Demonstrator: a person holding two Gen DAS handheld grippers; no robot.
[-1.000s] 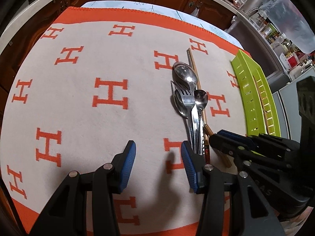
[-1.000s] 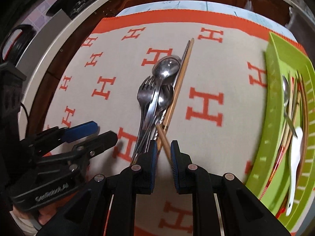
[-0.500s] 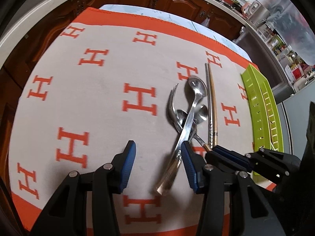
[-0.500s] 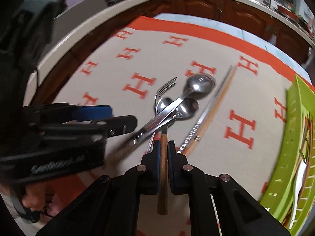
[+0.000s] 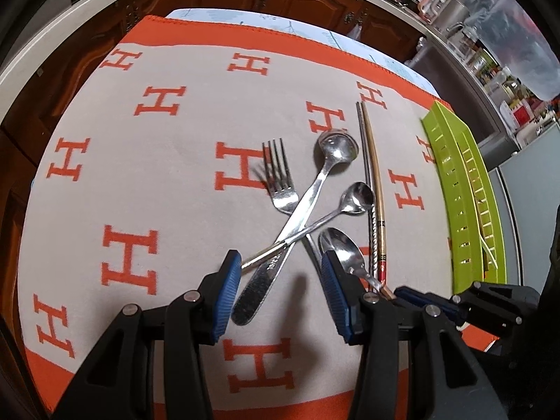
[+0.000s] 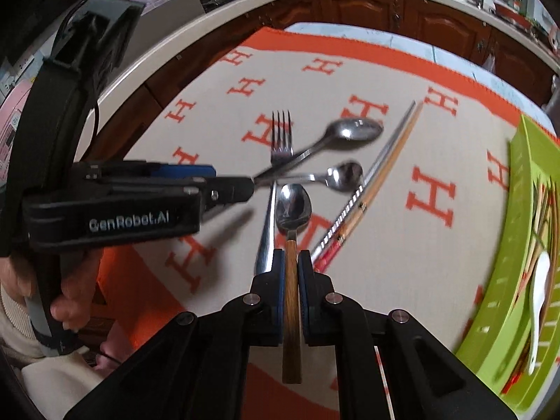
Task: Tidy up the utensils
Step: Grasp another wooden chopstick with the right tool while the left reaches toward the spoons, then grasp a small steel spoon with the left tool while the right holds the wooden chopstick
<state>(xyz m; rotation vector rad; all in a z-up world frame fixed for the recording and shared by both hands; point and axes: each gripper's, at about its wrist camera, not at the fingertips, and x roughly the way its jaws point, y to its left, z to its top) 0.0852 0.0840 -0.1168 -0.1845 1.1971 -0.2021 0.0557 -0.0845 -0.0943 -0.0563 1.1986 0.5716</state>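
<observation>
Worktop cloth point(image 5: 182, 189): cream with orange H pattern, carries all loose utensils

Green tray point(image 6: 525, 217): at the cloth's right edge, already holding chopsticks and a white spoon; judged the destination

Left gripper point(image 5: 280, 297): jaws stand partly apart, clamped on nothing; the crossed handles of the long spoon and small spoon lie between and below them

Right gripper point(image 6: 290, 273): jaws together, clamped on the wood-handled spoon; handle runs straight back between the pads

Chopstick pair point(image 5: 371, 189): one metal, one wooden, side by side just right of the spoons

Fork point(image 5: 280, 178): tines pointing away, crossed by the long spoon point(image 5: 336, 147)

Small spoon point(image 5: 357, 196): handle crossing the long spoon's

Wood-handled spoon point(image 6: 292, 206): bowl forward, close beside the fork handle, apparently clear of the pile

Handling note, judged: carry the spoon level and clear of the pile, keep the grip firm on the slim handle, lay it lengthwise in the tray beside the white spoon
</observation>
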